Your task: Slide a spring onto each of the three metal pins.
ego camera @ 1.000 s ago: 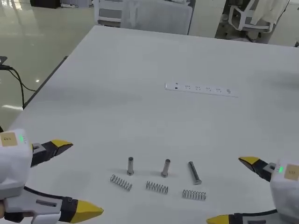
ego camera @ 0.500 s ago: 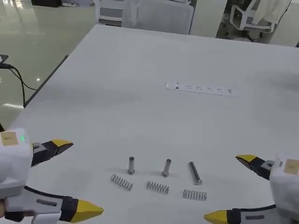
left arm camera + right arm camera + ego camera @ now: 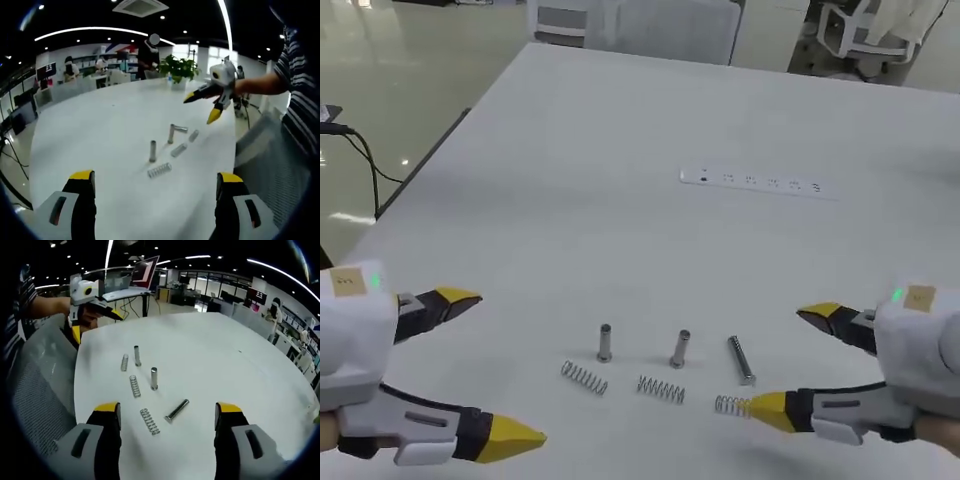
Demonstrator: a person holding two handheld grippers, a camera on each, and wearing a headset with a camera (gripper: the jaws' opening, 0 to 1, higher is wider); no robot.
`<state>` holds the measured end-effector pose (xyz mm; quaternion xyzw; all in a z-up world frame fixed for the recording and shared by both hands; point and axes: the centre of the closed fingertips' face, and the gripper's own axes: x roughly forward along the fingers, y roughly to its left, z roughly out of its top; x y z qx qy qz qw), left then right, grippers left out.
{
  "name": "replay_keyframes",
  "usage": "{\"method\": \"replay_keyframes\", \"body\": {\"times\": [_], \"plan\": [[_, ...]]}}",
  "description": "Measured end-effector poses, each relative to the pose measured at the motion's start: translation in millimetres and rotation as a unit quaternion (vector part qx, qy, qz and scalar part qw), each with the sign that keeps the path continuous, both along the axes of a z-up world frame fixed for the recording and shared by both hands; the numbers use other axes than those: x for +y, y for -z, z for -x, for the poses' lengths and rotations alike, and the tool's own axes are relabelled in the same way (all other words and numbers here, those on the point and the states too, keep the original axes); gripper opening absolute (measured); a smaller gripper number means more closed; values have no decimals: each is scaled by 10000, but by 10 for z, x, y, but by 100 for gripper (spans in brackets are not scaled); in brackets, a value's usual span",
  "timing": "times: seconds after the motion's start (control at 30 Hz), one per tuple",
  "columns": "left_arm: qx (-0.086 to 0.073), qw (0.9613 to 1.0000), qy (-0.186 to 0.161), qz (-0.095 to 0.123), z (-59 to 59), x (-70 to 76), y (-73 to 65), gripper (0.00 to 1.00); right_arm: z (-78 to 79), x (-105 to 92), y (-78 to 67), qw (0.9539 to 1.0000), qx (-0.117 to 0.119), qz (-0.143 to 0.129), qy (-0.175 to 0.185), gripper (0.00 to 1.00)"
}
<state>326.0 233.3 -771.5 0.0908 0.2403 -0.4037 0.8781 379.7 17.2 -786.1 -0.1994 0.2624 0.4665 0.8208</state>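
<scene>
Nothing of the task was done yet, as far as the views showed: all 3 springs lay loose on the white table (image 3: 620,150), and none sat on a pin. The left pin (image 3: 605,341) and the middle pin (image 3: 680,348) stood upright, while the right pin (image 3: 741,359) lay on its side. Just in front of each pin, on the person's side, lay a spring: the left spring (image 3: 584,377), the middle spring (image 3: 661,389) and the right spring (image 3: 728,404).

The left gripper (image 3: 485,368) hovered over the near left of the table, well apart from the row, jaws spread wide and holding nothing. The right gripper (image 3: 788,360) was likewise released and empty (its lower jaw tip sat just beside the right spring's end in the head view, though whether it touched could not be told). In the right gripper view the lying pin and the nearest spring sat ahead of its 2 spread jaws, so that pair was probably the first target.

All 3 fittings were therefore left. The lying pin would likely need holding by 1 gripper while the other threaded the spring on. The springs looked thin and light, so a hard pinch could squash them or flick them away. A power strip (image 3: 758,183) lay farther up the table.
</scene>
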Motion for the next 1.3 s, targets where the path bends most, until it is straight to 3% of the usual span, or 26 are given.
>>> {"method": "replay_keyframes", "body": {"times": [0.2,0.63,0.73,0.93,1.17,1.3], "plan": [[-3,10000,-3,0,0,3,6,98,-125,40,40,9998,164,48,134,62],[2,10000,-23,-7,6,26,-7,98,-371,77,283,9962,606,312,550,38],[-3,10000,-36,-1,4,35,-10,98,-423,44,375,9924,860,387,793,28],[25,10000,-25,-20,14,41,3,98,-449,85,513,9855,1304,295,1047,18],[67,10000,-38,-53,30,57,29,98,-495,127,645,9789,1529,363,1307,15],[85,10000,-42,-26,47,56,36,98,-511,111,724,9749,1615,540,1434,11]]}}
